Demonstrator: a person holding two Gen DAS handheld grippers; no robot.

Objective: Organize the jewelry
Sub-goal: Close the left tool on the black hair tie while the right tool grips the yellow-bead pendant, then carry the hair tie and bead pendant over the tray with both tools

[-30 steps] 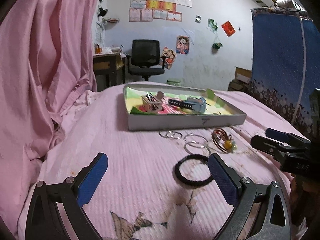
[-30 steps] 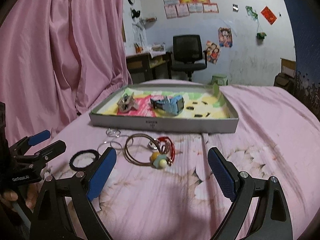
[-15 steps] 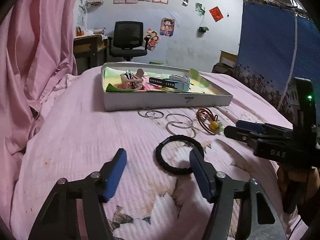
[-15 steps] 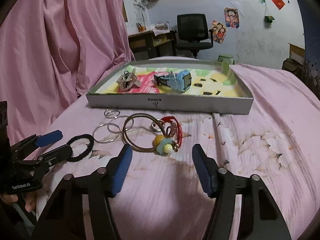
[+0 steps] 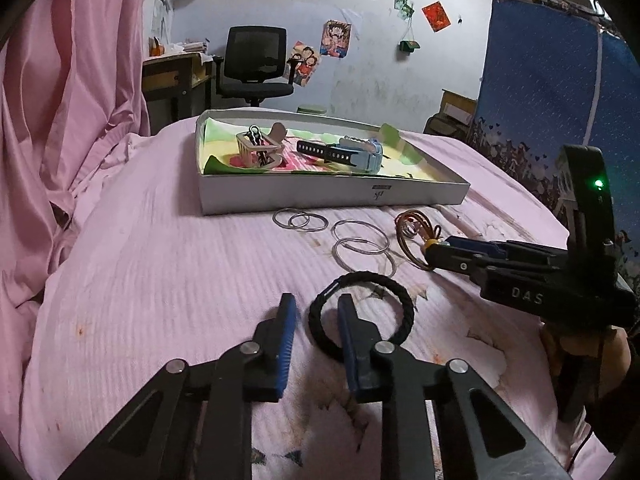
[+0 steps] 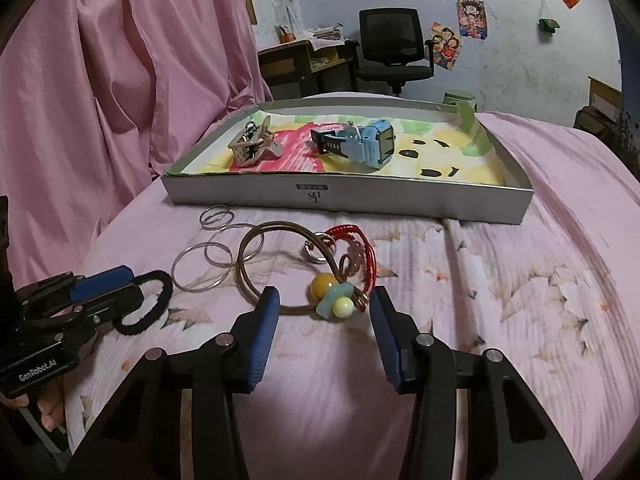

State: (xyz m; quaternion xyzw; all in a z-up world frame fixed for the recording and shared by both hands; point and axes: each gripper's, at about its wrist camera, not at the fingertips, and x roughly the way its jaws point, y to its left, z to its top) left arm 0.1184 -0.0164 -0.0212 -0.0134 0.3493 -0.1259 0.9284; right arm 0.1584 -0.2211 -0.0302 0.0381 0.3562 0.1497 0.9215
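A black braided hair band (image 5: 394, 296) lies on the pink sheet. My left gripper (image 5: 314, 312) is half closed around the band's near-left rim, one finger inside the loop, one outside, with a gap left. It also shows in the right wrist view (image 6: 108, 288). My right gripper (image 6: 324, 304) is open, straddling a bronze bangle (image 6: 256, 276) tangled with a red cord bracelet (image 6: 362, 248) and yellow and blue beads (image 6: 334, 300). Several thin silver hoops (image 5: 360, 236) lie near the grey tray (image 5: 320, 196), which holds a blue watch (image 6: 368, 142) and a hair claw (image 6: 252, 144).
Pink curtain (image 5: 60, 100) hangs at the left. A blue patterned cloth (image 5: 540, 80) stands at the right. A black office chair (image 5: 256, 64) and a desk stand behind the bed. The pink sheet slopes off at left and right.
Both grippers have moved forward and down onto the jewelry. The left jaws have narrowed around the black band's rim. The right jaws have narrowed around the beaded bracelet.
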